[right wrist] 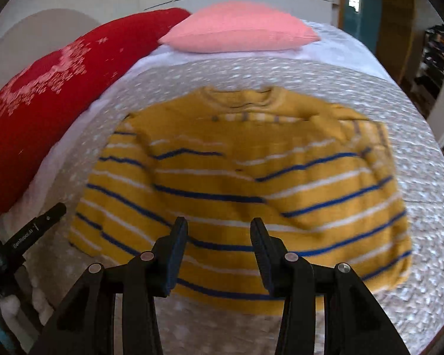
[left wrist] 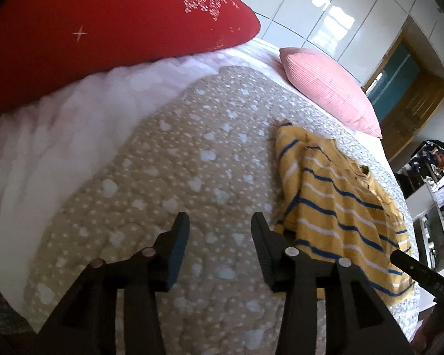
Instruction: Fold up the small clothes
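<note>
A small yellow sweater [right wrist: 236,177] with blue and white stripes lies on the bed, collar at the far side, sleeves drawn in against the body and the cloth creased. My right gripper [right wrist: 219,222] hovers over its near hem, open, with no cloth between the fingers. In the left wrist view the sweater [left wrist: 325,195] lies to the right of my left gripper [left wrist: 219,219], which is open over bare quilt, its right finger [left wrist: 262,236] close to the sweater's edge. A black bar of the other tool [left wrist: 414,269] shows at the lower right.
The bed carries a beige quilt with white spots [left wrist: 162,177]. A large red pillow [left wrist: 103,29] and a pink pillow [left wrist: 328,88] lie at its far side. White wardrobe doors [left wrist: 340,6], a wooden door [left wrist: 408,88] and cluttered shelves [left wrist: 435,159] stand beyond the bed.
</note>
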A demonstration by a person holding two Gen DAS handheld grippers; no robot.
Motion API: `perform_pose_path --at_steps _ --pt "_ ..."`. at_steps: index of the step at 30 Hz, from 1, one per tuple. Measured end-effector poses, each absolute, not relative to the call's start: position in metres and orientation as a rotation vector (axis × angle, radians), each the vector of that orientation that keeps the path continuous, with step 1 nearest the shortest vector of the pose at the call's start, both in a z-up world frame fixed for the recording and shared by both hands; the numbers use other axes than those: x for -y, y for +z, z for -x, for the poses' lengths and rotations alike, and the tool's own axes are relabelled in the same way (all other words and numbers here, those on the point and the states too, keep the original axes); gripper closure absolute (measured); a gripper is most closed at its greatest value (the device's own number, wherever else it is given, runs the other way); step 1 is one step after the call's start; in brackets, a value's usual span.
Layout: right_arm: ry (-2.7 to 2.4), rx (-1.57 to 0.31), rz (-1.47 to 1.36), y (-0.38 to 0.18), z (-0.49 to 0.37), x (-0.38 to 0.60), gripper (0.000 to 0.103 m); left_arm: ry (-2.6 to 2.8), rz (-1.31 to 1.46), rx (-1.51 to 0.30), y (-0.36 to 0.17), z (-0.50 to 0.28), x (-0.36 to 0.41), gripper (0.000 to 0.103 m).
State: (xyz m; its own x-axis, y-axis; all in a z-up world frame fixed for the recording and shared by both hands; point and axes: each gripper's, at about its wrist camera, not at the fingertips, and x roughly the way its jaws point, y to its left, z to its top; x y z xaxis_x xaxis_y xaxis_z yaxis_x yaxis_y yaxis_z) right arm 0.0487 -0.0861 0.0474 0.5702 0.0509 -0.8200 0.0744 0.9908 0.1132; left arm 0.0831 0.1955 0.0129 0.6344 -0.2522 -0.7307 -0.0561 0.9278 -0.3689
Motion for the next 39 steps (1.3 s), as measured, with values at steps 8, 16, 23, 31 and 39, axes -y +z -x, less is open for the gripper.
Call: perform_pose_path --at_steps 8,16,23,31,39 --pt "0.016 -0.987 -0.084 0.032 -0.061 0.058 0.053 -0.072 0.310 -0.862 0.018 -0.081 -0.188 0.054" --pt "0.015 -1.021 -0.079 0.016 -0.058 0.058 0.049 -0.079 0.278 -0.863 0.021 -0.080 -0.177 0.051" --pt "0.016 -1.025 -0.082 0.015 -0.052 0.060 0.046 -0.097 0.264 -0.866 0.023 -0.080 -0.167 0.051" --pt "0.010 -1.029 -0.092 0.012 -0.049 0.063 0.043 -0.124 0.269 -0.870 0.024 -0.081 -0.160 0.051" --pt "0.007 -1.029 -0.096 0.009 -0.047 0.064 0.040 -0.127 0.274 -0.875 0.024 -0.081 -0.161 0.051"
